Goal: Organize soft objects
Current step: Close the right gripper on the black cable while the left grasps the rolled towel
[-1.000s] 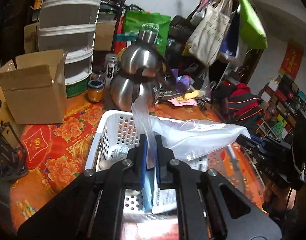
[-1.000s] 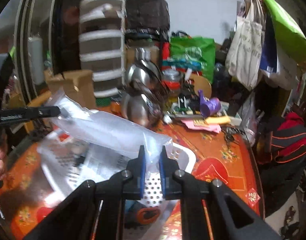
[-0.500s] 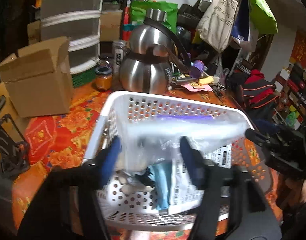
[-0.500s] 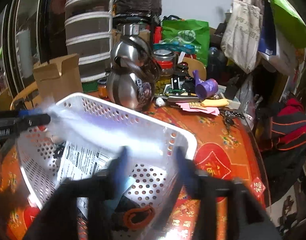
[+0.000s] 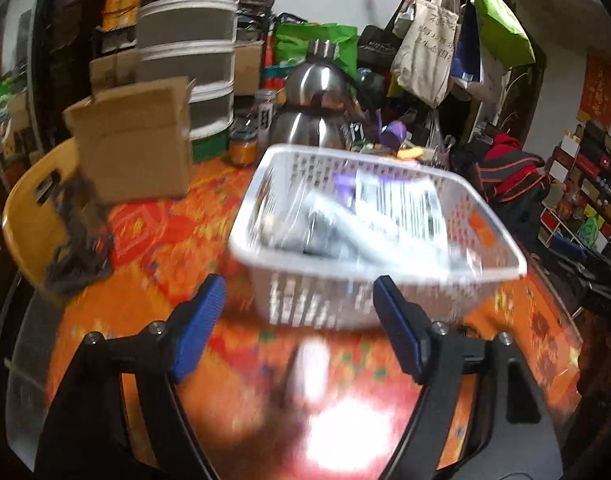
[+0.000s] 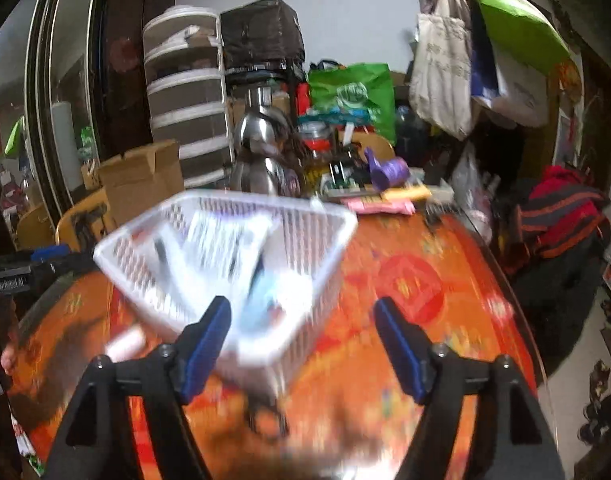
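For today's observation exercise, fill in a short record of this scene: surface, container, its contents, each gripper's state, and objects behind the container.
surface: red-and-orange patterned tablecloth
container: white perforated basket
contents: clear plastic bag and printed packet, blurred
left gripper: open, nothing between the jaws, which have just been opening
right gripper: open, empty, likewise just opening
behind: steel kettle, cardboard box

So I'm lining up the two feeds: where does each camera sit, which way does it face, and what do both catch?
Left wrist: on the left tool, facing forward and down across the red-patterned table at the white basket; its own open blue-padded fingers show.
Right wrist: on the right tool, looking at the same basket from its right; open fingers show, the left tool at the left edge.
Shared: basket, steel kettle, cardboard box.
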`<state>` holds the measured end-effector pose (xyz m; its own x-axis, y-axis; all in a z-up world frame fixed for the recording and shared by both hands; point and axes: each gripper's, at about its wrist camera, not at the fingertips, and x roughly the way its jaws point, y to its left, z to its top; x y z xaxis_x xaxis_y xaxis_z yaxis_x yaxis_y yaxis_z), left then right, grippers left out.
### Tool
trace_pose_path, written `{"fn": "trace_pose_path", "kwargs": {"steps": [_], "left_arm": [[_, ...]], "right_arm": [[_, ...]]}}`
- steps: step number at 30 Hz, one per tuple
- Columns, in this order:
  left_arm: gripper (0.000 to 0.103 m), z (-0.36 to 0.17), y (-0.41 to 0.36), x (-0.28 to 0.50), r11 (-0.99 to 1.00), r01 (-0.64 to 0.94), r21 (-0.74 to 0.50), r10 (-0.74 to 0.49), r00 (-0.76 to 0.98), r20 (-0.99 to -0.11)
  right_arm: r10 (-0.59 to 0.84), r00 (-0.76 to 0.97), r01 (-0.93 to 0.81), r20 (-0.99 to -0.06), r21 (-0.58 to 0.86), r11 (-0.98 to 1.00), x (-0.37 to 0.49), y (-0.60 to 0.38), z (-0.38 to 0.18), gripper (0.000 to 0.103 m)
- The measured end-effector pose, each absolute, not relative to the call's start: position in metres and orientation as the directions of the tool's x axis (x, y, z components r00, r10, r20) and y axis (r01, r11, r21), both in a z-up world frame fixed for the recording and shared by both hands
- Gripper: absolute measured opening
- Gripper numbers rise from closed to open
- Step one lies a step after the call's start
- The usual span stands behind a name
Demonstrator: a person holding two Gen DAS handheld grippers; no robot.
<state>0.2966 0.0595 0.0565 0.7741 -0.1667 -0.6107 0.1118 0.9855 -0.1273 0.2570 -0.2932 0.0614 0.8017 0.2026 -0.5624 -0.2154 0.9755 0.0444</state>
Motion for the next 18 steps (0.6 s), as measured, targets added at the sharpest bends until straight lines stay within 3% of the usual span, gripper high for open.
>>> {"fn": "trace_pose_path", "kwargs": {"steps": [3, 10, 18], "left_arm": [[0.081, 0.035, 0.063, 0.268, 0.986, 0.107, -0.131, -0.165, 0.765, -0.622], [0.081, -0.022, 0.043, 0.268, 0.985, 0.141, -0.103, -0.171, 0.673, -0.719], [0.081, -0.054, 0.035, 0.291, 0.986, 0.143, -0.088, -0.158, 0.608, -0.778]], "right_arm": [[0.215, 0.787, -0.229, -0.578, 0.051, 0.972, 0.226, -0.295, 0.038, 0.08], [0.201, 0.663, -0.241, -0.721, 0.048, 0.969, 0.235, -0.277, -0.032, 0.08], [0.199, 0.614, -0.269, -0.764, 0.034, 0.963, 0.251, -0.263, -0.046, 0.08]]}}
